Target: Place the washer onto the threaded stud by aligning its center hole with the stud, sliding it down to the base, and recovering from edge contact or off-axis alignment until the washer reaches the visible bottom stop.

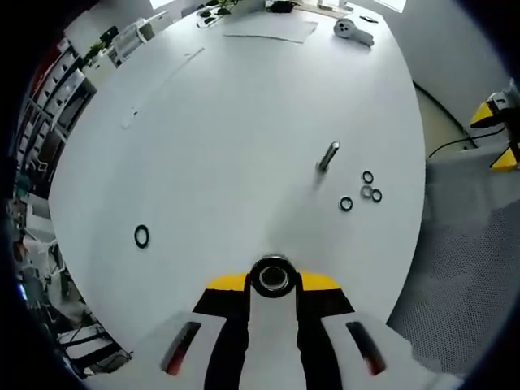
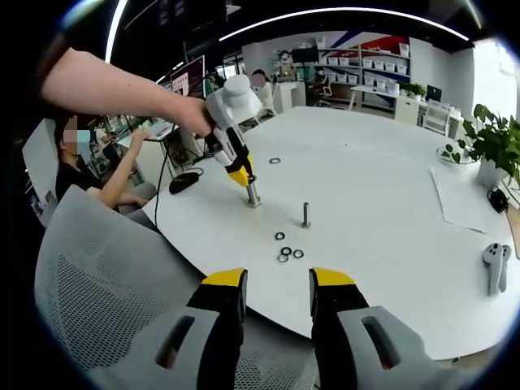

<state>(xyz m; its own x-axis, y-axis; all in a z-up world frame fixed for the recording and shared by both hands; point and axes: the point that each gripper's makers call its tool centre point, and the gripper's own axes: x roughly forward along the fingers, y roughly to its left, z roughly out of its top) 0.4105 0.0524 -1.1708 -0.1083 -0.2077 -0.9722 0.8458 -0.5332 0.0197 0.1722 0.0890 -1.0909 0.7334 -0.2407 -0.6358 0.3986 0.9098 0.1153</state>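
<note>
The left tongs (image 1: 273, 277) are closed on a thick metal piece with a round hole (image 1: 273, 276), held between the yellow-tipped jaws just above the white surface (image 1: 211, 146); whether this piece is a washer or a nut cannot be told. In the right gripper view the same left tongs (image 2: 250, 191) come in from the left, held by a person's hand (image 2: 191, 114), and the metal piece (image 2: 253, 195) at their tip hangs low over the surface (image 2: 382, 179), near the threaded stud (image 2: 306, 214) but not over it. The stud (image 1: 328, 155) stands upright on the surface, bare, not far in from the curved edge nearest the right tongs. Between the stud and that edge lies a small cluster of four rings (image 1: 362, 189), three dark and one silvery, lying flat and close together; in the right gripper view the cluster (image 2: 287, 248) lies on the near side of the stud. One more black ring (image 1: 141, 236) lies alone, well apart from the stud; in the right gripper view this lone ring (image 2: 275, 161) sits farther in on the surface. The right tongs (image 2: 275, 292) are open and hold nothing, off the near edge of the surface above a grey mesh chair back (image 2: 89, 284). A white controller (image 2: 494, 264) and a sheet of paper (image 2: 463, 199) lie toward the far side.
</note>
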